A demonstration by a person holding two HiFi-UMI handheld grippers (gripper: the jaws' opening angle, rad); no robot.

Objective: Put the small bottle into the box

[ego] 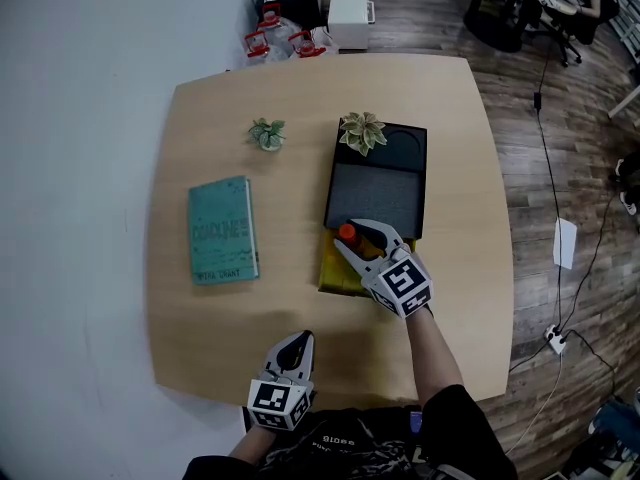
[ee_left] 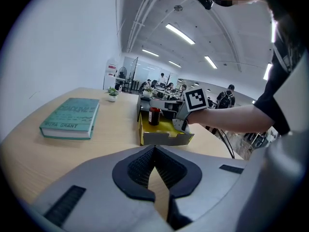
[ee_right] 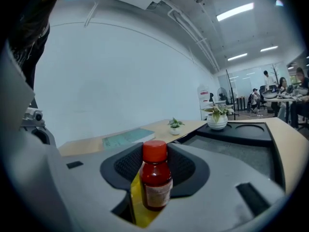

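Your right gripper is clamped on the small bottle, its dark pads pressing either side of the brown body just below the red cap. The bottle stands upright. Seen from the head view, it sits within the outline of the yellow box, at the end farthest from you. The left gripper view shows its lower part down between the box walls, but no view shows whether its base rests on the box floor. The box lies on the round-cornered wooden table, against the near edge of a black tray; a potted plant stands on the tray's far corner. Your left gripper is near the table's near edge, well apart from the box, with its jaws together at the tips and nothing between them. To the left of the tray lie a teal book and, beyond it, a smaller potted plant.
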